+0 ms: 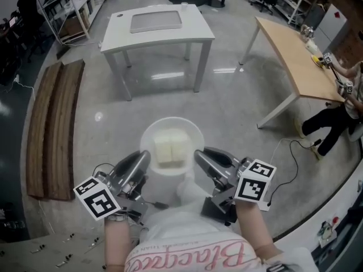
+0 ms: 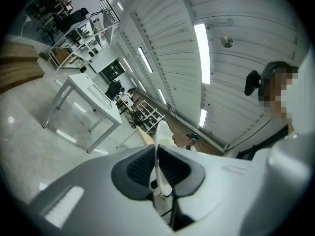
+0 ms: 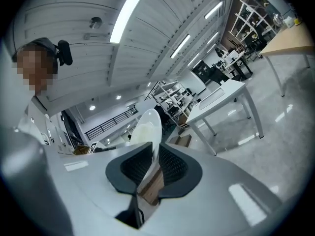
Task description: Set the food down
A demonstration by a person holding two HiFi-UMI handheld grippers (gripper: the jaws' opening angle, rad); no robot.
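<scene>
My left gripper (image 1: 142,160) and my right gripper (image 1: 201,158) each pinch one side of a white plate (image 1: 170,122); that is what the head view shows from above. The food (image 1: 172,149), two pale blocks side by side, lies in the middle of the plate. The plate hangs in the air over the shiny grey floor (image 1: 227,95), with no table under it. A white table (image 1: 159,27) stands ahead of me; a wooden table (image 1: 295,55) is off to my right, with a person (image 1: 334,118) sitting by it; long wooden boards (image 1: 54,123) lie on the floor to my left. Only this view shows both grippers at once.

The left gripper view looks up along the jaws; the two dark pads are shut tight on the thin white rim of the plate (image 2: 161,132). I cannot see the food here, only the plate's edge. The white table (image 2: 91,95) is off to the left, and long ceiling lights (image 2: 202,45) are above.

The right gripper view shows its jaws clamped on the plate rim too (image 3: 147,127); here a bit of the pale food (image 3: 139,132) peeks out on the plate, and the wooden table (image 3: 290,43) shows at the far right.
</scene>
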